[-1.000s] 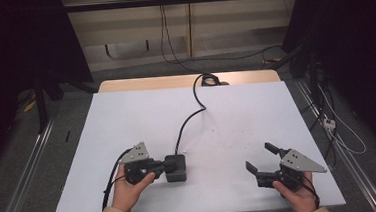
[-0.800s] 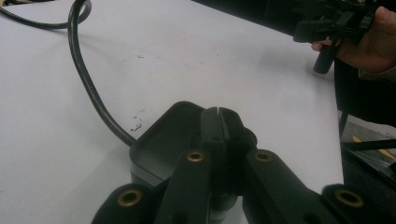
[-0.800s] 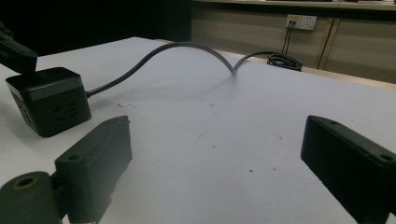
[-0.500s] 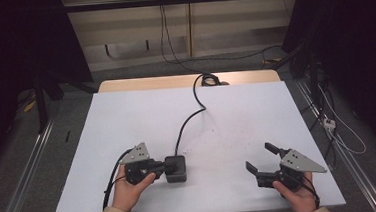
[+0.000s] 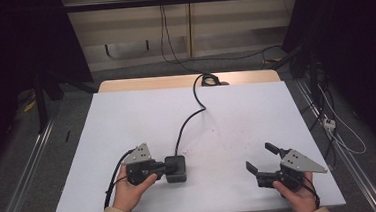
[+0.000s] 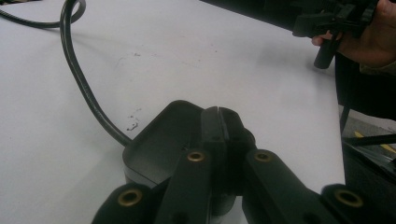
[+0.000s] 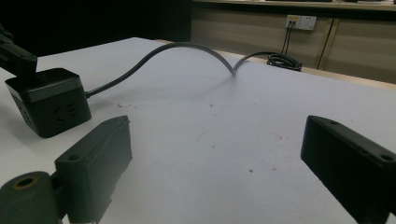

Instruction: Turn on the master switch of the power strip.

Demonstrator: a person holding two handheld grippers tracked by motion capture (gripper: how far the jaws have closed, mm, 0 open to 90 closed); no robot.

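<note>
the left gripper (image 5: 161, 168), its fingers clenched together, presses on the black cube-shaped power socket with a thick black cable (image 5: 176, 169) at the near left of the white counter (image 5: 236, 107). the right gripper (image 5: 262, 161) waits near right, fingers released and empty; judging by this, the next move is likely to bring it across to grasp the socket's free side.

The socket cube (image 5: 176, 168) looks like matt black plastic, its cable (image 5: 189, 118) smooth rubbery black. The table (image 5: 127, 120) top is matt white, faintly scuffed.

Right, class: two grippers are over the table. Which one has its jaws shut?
The left gripper: its jaws are pressed together, tips on the black socket cube. The right gripper holds its jaws wide apart over bare table.
</note>
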